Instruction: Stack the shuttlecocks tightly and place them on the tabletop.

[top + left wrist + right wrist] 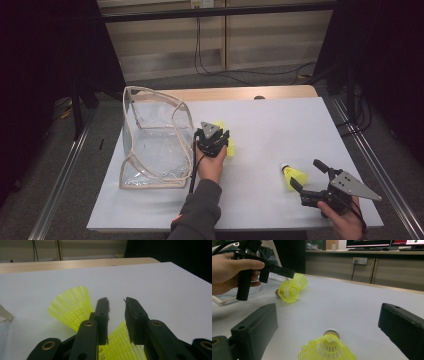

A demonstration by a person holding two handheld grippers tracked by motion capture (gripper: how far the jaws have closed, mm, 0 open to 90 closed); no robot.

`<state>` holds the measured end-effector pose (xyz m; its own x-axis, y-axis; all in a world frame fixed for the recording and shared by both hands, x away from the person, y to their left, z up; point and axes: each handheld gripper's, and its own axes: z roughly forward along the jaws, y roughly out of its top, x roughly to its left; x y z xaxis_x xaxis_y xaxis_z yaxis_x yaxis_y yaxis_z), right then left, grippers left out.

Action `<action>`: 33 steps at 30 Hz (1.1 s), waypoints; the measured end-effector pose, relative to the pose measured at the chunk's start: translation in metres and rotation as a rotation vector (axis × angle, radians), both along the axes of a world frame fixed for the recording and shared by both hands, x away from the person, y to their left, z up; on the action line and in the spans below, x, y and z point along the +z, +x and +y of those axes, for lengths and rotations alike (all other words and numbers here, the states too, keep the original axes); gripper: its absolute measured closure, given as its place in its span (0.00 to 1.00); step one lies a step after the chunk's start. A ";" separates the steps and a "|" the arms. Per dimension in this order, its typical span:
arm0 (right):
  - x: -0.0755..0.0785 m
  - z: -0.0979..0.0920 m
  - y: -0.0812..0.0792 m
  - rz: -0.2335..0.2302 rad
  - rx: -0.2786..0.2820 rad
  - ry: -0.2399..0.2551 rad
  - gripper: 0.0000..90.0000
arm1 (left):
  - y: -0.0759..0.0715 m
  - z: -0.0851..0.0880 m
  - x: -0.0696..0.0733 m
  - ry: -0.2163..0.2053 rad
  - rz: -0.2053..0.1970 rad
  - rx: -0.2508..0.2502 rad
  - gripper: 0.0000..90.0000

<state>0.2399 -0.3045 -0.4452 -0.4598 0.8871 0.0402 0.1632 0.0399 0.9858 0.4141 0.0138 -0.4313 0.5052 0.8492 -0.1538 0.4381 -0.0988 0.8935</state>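
Clear bag (152, 140) stood left of left gripper (216, 141), jaws slightly apart above two shuttlecocks (71, 307). Right gripper (309, 176) gaped around third shuttlecock (292, 176), cork pointing far.

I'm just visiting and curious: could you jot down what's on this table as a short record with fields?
Surface: white table
Bag: clear bag with beige trim, at the left
Shuttlecocks by the bag: two yellow shuttlecocks, lying on the table
Shuttlecock at the right: single yellow shuttlecock
Left tool: jaws slightly apart above the two shuttlecocks, pads not pressing on them
Right tool: jaws wide open around the single shuttlecock, not touching it
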 end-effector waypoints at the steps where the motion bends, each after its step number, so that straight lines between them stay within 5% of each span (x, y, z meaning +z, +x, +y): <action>1: 0.000 0.000 0.000 0.001 0.001 0.000 0.02 | 0.000 -0.001 0.000 0.002 0.003 0.001 0.79; 6: 0.000 0.000 0.000 0.003 0.002 -0.001 0.02 | 0.002 -0.002 -0.001 -0.004 0.006 -0.002 0.76; 7: 0.000 0.000 0.000 0.003 0.002 -0.001 0.02 | 0.003 -0.003 0.000 0.027 0.012 -0.009 0.76; 11: 0.000 0.000 0.000 0.001 0.000 -0.001 0.02 | 0.003 -0.006 0.006 0.005 0.013 -0.026 0.76; 19: 0.000 0.000 0.000 -0.002 -0.001 0.003 0.02 | -0.001 -0.003 0.011 0.014 0.061 -0.062 0.86; 27: 0.000 0.000 0.000 0.000 -0.004 0.005 0.02 | -0.008 -0.003 0.016 0.004 0.064 -0.100 0.84; 33: 0.000 0.000 0.000 0.001 -0.002 0.002 0.02 | -0.017 -0.001 0.015 0.005 0.088 -0.155 0.96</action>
<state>0.2396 -0.3049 -0.4452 -0.4577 0.8881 0.0423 0.1641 0.0376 0.9857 0.3966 0.0124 -0.4166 0.6148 0.7631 -0.1992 0.4936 -0.1753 0.8518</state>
